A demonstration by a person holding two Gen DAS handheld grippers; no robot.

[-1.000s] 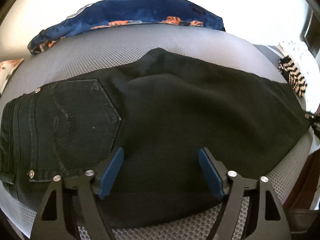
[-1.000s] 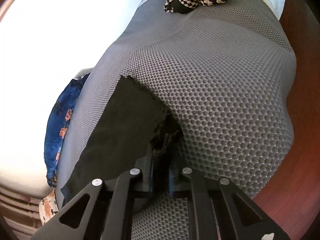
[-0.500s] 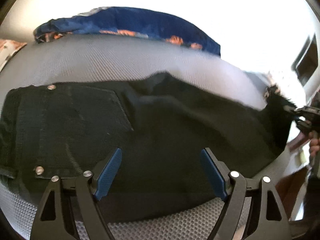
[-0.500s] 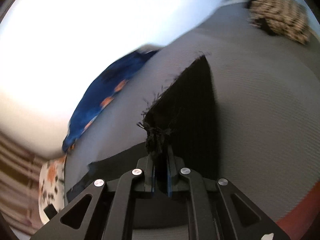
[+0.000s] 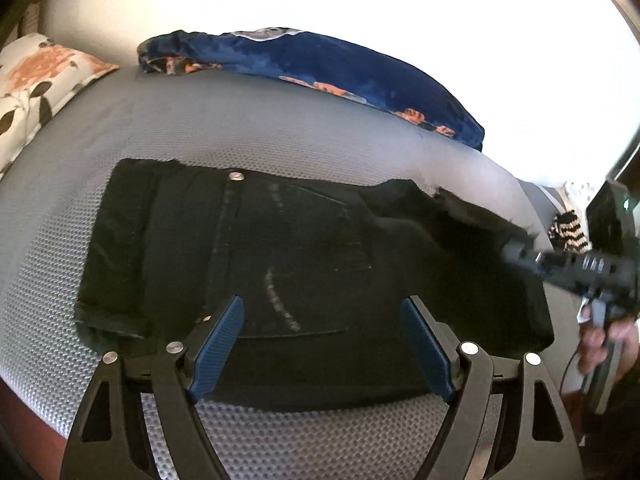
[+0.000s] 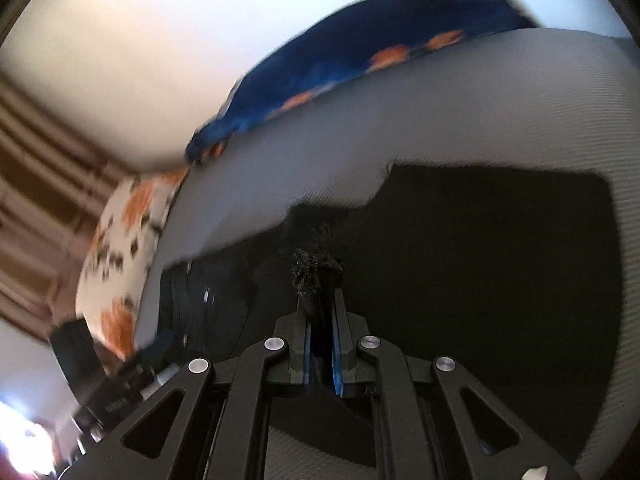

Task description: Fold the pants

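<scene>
Black pants (image 5: 280, 248) lie on the grey mesh mattress (image 5: 240, 128), waistband and back pocket to the left. My left gripper (image 5: 322, 344) hovers open over the near edge of the seat, with nothing between its blue pads (image 5: 218, 344). From the right, my right gripper (image 5: 516, 248) reaches in, held by a hand (image 5: 596, 340). In the right wrist view the right gripper (image 6: 320, 312) is shut on the frayed leg hem (image 6: 316, 268), lifted above the rest of the pants (image 6: 480, 260). The leg is doubled back over the lower layer.
A blue cloth with orange print (image 5: 320, 64) lies along the far side of the mattress. A white floral pillow (image 5: 36, 80) sits at the far left. A black-and-white striped cloth (image 5: 568, 232) lies at the right end. Reddish-brown edges border the mattress on the near side.
My right gripper has swung the hem from the far right end back over the pants toward the waistband, rolling as it went. My left gripper has shifted, bringing the waistband and pocket toward the middle of its view.
</scene>
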